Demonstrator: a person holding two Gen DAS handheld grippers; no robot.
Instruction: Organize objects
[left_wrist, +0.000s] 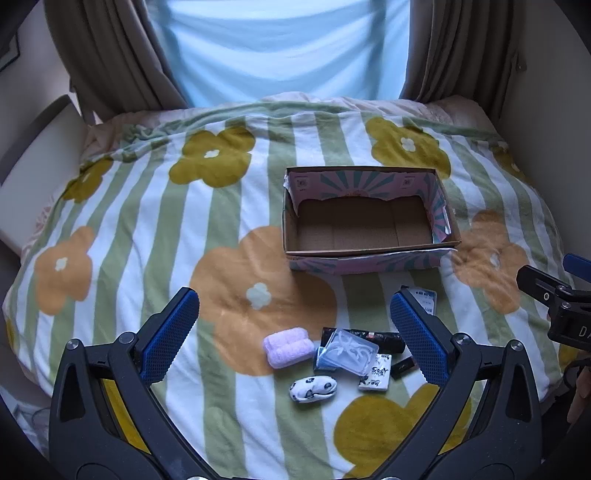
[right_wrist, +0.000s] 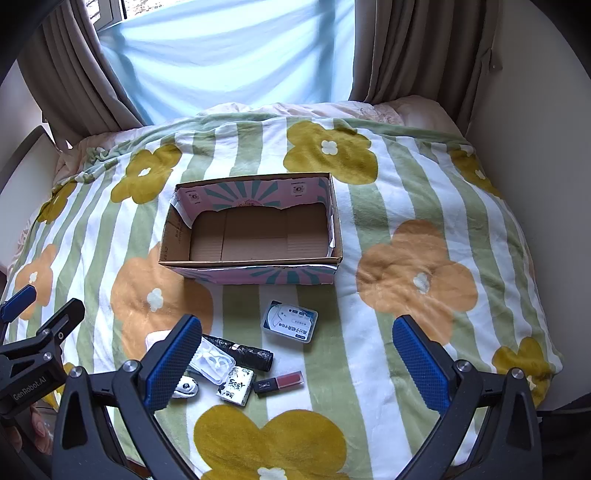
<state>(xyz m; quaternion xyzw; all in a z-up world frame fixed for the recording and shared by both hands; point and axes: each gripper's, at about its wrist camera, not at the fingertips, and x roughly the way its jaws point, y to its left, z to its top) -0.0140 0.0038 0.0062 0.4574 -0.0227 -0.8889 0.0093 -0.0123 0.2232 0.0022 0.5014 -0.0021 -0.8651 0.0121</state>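
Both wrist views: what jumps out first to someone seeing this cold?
The open cardboard box, empty, sits mid-bed on the loud flower-and-stripe blanket. Just in front of it lies a cluster of small items, among them a lilac fluffy bundle, a clear plastic case and a red lip-colour tube. The left gripper and right gripper both hang open over that cluster, holding nothing.
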